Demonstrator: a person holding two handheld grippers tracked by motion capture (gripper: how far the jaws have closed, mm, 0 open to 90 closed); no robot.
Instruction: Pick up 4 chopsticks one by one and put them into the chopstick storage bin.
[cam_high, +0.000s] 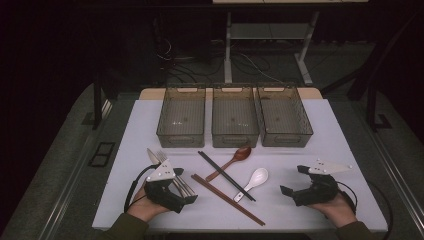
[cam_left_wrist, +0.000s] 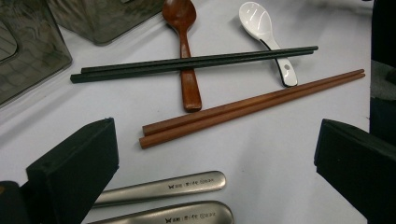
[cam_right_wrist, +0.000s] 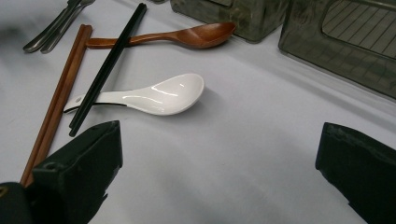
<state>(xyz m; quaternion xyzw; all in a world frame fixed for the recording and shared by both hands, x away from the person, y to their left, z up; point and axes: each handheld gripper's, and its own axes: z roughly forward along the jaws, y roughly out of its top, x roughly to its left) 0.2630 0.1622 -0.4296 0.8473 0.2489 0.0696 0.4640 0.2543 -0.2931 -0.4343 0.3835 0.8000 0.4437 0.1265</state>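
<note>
Cutlery lies loose on the white table (cam_high: 320, 135). A black pair of chopsticks (cam_high: 226, 175) (cam_left_wrist: 196, 61) (cam_right_wrist: 108, 65) lies across a wooden spoon (cam_high: 235, 158) (cam_left_wrist: 187, 70) (cam_right_wrist: 187, 36) and the handle of a white ceramic spoon (cam_high: 253, 182) (cam_left_wrist: 266, 32) (cam_right_wrist: 159, 95). A brown pair of chopsticks (cam_high: 227, 199) (cam_left_wrist: 252, 106) (cam_right_wrist: 58, 95) lies beside them. My left gripper (cam_high: 184, 186) (cam_left_wrist: 217, 154) stands open over the handles of a metal fork and knife (cam_high: 165, 161) (cam_left_wrist: 163, 187). My right gripper (cam_high: 294, 180) (cam_right_wrist: 219, 140) is open and empty, right of the white spoon.
Three grey see-through bins stand side by side at the table's far edge: left (cam_high: 181, 116), middle (cam_high: 234, 116), right (cam_high: 284, 115). Bare tabletop stretches between the bins and my right gripper. Beyond the table are a dark floor, cables and a desk frame (cam_high: 228, 45).
</note>
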